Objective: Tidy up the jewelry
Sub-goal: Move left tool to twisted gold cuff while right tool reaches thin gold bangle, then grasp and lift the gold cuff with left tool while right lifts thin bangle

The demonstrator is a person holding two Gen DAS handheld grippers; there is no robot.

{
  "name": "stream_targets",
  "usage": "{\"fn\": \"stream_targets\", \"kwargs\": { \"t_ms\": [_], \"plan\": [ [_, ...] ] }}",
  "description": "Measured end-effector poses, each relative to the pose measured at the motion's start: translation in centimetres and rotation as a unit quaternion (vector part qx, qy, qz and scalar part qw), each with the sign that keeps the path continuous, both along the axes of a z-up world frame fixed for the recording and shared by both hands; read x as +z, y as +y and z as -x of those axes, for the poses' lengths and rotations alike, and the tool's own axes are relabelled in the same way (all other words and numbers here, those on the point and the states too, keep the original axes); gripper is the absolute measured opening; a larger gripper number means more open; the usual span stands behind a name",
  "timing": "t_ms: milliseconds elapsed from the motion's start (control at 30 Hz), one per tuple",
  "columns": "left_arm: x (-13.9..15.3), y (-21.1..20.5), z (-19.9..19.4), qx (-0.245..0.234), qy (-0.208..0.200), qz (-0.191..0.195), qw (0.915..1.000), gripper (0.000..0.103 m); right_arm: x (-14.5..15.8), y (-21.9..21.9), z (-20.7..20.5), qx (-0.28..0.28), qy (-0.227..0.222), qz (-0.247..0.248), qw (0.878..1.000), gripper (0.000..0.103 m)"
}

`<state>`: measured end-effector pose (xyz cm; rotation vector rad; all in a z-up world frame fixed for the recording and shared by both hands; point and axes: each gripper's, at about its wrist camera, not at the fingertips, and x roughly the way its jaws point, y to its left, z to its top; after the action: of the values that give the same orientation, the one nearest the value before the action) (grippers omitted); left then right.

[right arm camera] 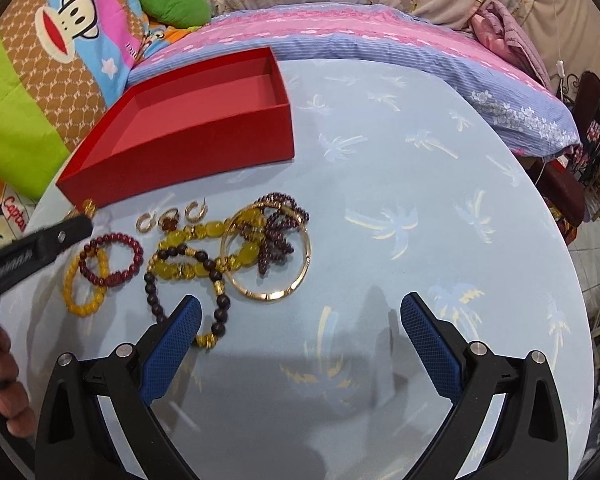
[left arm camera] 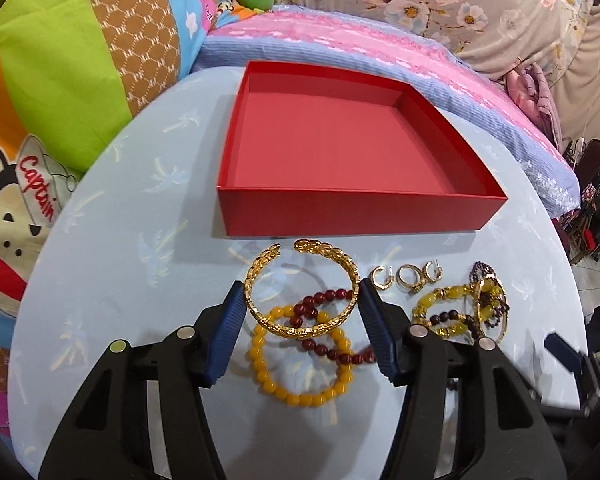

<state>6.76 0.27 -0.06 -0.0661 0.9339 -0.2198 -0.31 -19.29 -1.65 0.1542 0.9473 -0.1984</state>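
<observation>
An open gold cuff bangle (left arm camera: 296, 330) sits between the blue pads of my left gripper (left arm camera: 302, 292), which is shut on its two sides. Under it lie a yellow bead bracelet (left arm camera: 300, 398) and a dark red bead bracelet (left arm camera: 332, 354). To the right are small gold earrings and a ring (left arm camera: 406, 278), then a tangle of bead strands (left arm camera: 460, 312). The red box (left arm camera: 360, 216) stands open and empty just beyond. My right gripper (right arm camera: 300, 320) is open over bare tablecloth, its left pad beside a dark bead strand (right arm camera: 220, 304); a thin gold hoop (right arm camera: 276, 294) lies ahead of it.
The round table (right arm camera: 420, 200) has a light blue palm-print cloth. Bedding and pillows (left arm camera: 340, 44) press against its far edge, and colourful cartoon cushions (left arm camera: 60, 80) sit on the left. A person's hand (right arm camera: 8, 384) shows at the left edge.
</observation>
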Motion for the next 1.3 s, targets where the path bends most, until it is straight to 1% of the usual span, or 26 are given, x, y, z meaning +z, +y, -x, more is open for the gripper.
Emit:
{"fn": "stream_targets", "kwargs": {
  "t_ms": [100, 267, 400, 533, 600, 667, 800, 933, 1167, 1300],
  "plan": [
    [0.2, 0.1, 0.8, -0.002, -0.001, -0.007, 1.0000, 0.055, 0.2, -0.3, -1.0, -0.002, -0.007, -0.006, 1.000, 0.096],
    [0.0, 0.4, 1.8, -0.004, 0.002, -0.013, 0.9999, 0.055, 0.1, -0.5, -2.8, -0.003, -0.008, -0.026, 1.000, 0.084],
    [-0.5, 0.7, 1.8, -0.001, 0.010, -0.013, 0.9999, 0.055, -0.1, -0.2, -4.1, -0.001, -0.007, -0.032, 0.999, 0.077],
    [-0.7, 0.7, 1.9, 0.000, 0.013, -0.013, 0.9998, 0.055, -0.9, 0.3, -5.0, 0.010, 0.008, -0.033, 0.999, 0.062],
    [-0.8, 0.7, 1.9, -0.001, 0.015, -0.013, 0.9998, 0.055, -1.1, 0.7, -5.0, 0.014, 0.006, -0.020, 1.000, 0.060],
    [-0.9, 0.6, 1.8, -0.002, 0.016, -0.013, 0.9998, 0.055, -1.1, 1.1, -4.9, 0.020, 0.005, -0.012, 1.000, 0.053],
    [-0.9, 0.6, 1.9, -0.003, 0.017, -0.012, 0.9998, 0.055, -1.0, 1.0, -4.6, 0.022, 0.002, -0.019, 1.000, 0.053],
    [-0.7, 0.5, 2.2, -0.007, 0.009, -0.012, 0.9999, 0.055, 0.0, 0.8, -3.7, 0.023, -0.010, -0.030, 0.999, 0.053],
    [0.9, 0.3, 3.3, -0.015, -0.010, -0.008, 0.9998, 0.055, 2.5, 0.8, -2.0, 0.029, -0.036, -0.035, 0.998, 0.053],
    [2.0, 0.2, 3.4, -0.019, -0.020, -0.003, 0.9996, 0.055, 3.7, 1.1, -1.8, 0.037, -0.047, -0.034, 0.998, 0.053]
  ]
}}
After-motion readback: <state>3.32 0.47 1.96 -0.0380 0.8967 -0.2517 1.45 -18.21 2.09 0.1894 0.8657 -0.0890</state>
